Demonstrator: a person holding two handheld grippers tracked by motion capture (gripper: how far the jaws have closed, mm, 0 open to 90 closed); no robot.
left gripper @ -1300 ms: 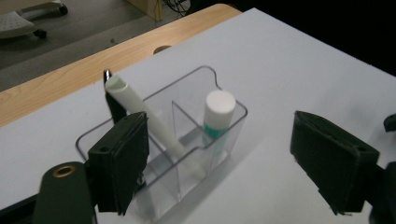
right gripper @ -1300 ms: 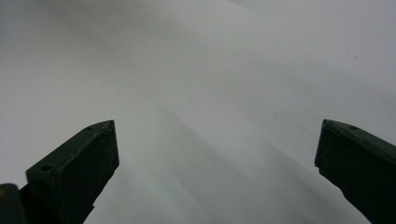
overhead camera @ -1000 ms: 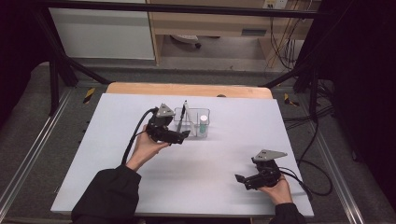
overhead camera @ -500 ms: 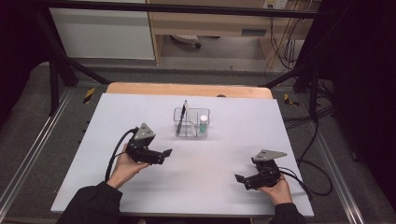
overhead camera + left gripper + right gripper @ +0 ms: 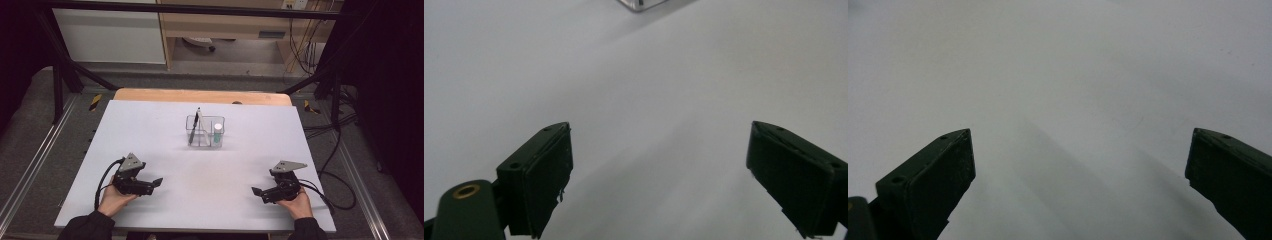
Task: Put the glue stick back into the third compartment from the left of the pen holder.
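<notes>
Clear organizer (image 5: 640, 4) cut off by top edge

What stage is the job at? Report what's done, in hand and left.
Done, by the look of it: the black pen and the small white teal-capped bottle stand in the clear plastic divided organiser mid-table. In hand: nothing; the left claw and the right claw rest open and empty near the front edge of the white table, well apart from the organiser. Left: no loose item visible, so likely nothing.

Black claws (image 5: 156, 182), grey triangular plates (image 5: 131, 162), black cables (image 5: 103, 182), dark sleeves (image 5: 87, 227)
</notes>
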